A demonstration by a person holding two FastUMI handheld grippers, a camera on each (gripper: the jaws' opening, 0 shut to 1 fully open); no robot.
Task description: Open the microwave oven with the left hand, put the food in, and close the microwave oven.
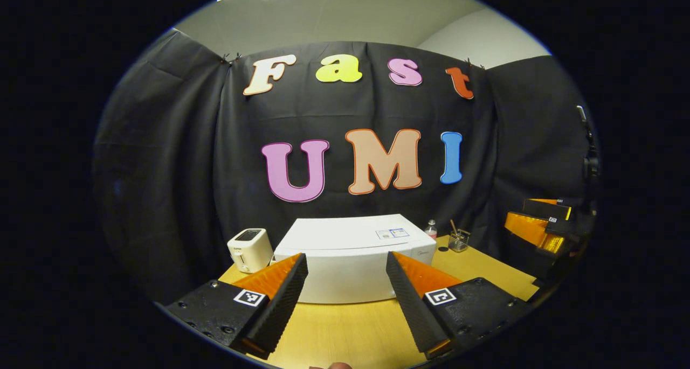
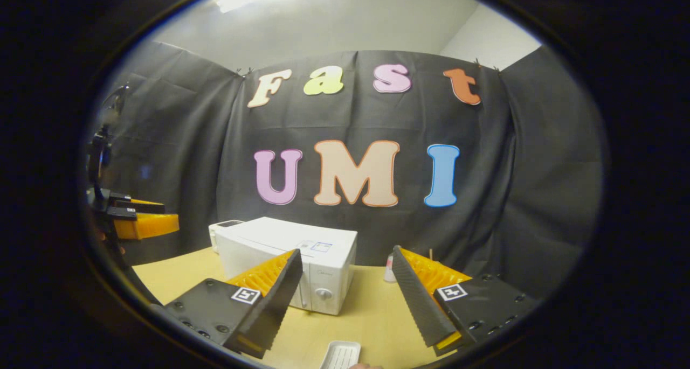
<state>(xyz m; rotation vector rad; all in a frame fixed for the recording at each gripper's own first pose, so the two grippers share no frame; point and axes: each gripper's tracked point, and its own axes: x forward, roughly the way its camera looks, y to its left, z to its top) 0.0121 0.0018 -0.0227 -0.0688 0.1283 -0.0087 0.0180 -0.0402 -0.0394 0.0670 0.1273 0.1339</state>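
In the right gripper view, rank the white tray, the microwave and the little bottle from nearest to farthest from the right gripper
1. White tray, just below the right gripper, at the table's near edge.
2. Microwave, ahead and to the left.
3. Little bottle, farther back, by the right finger, partly hidden.

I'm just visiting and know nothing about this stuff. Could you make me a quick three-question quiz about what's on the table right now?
1. True or false: the microwave door is open.
2. What sits left of the microwave in the left gripper view? A) toaster B) kettle C) bowl
3. Fill in: both the left tool and the right tool hold ____.

Key: 1 false; 2 A; 3 nothing, jaws standing apart.
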